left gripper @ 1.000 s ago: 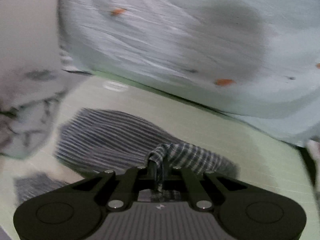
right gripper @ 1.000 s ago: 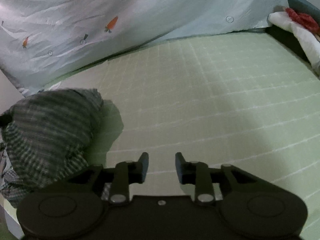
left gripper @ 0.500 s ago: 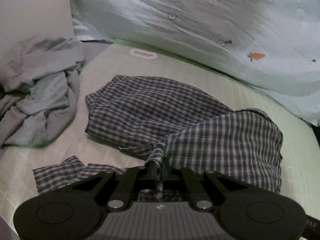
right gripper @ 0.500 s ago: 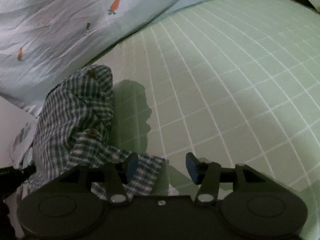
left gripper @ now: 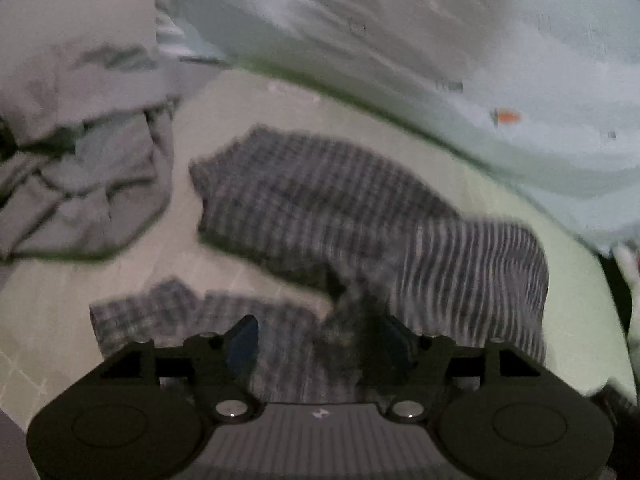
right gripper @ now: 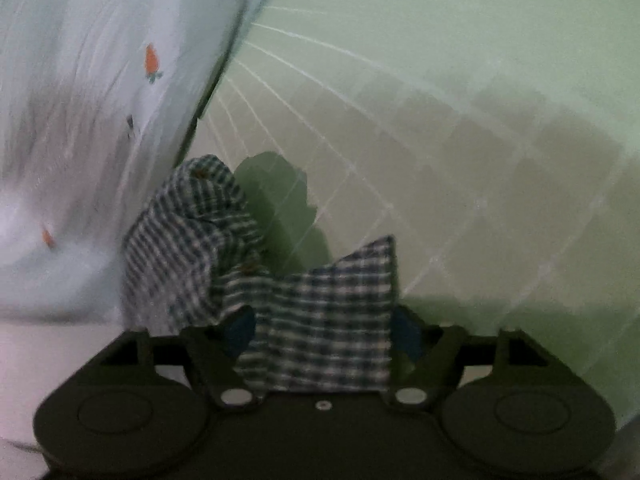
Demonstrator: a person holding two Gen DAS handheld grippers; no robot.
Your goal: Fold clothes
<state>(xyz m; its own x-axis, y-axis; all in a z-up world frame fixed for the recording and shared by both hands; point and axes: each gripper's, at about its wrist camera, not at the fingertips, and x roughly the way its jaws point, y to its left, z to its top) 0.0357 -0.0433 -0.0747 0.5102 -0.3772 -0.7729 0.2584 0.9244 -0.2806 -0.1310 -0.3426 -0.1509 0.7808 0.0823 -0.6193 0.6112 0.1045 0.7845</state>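
- Pale green mat [left gripper: 224, 248] with a white grid covers the surface in both views; behind it rises a light bluish sheet [left gripper: 460, 52] printed with small orange carrots
- At the far left of the left wrist view, a crumpled grey garment [left gripper: 80, 184] lies on the mat, apart from the checked cloth
- Just right of it, the checked shirt [left gripper: 320, 208], dark blue and white, lies spread over the middle of the mat; the picture is blurred by motion, so its folds are hard to read
- A loose strip of the same checked cloth lies near the bottom left, just in front of the left gripper [left gripper: 320, 338]
- The left gripper's two fingers stand spread wide, with shirt cloth lying between them; a dark bunched bit of cloth sits against the inner side of the right-hand finger, and I cannot tell whether it touches
- In the right wrist view, the carrot sheet fills the left side and the green mat the right, with a soft shadow across it
- The shirt is heaped at centre left, a brown button visible near its top, and casts a dark shadow on the mat behind
- A flat checked flap reaches from the heap into the right gripper [right gripper: 322, 330], whose fingers are parted on either side of it, not pinching it
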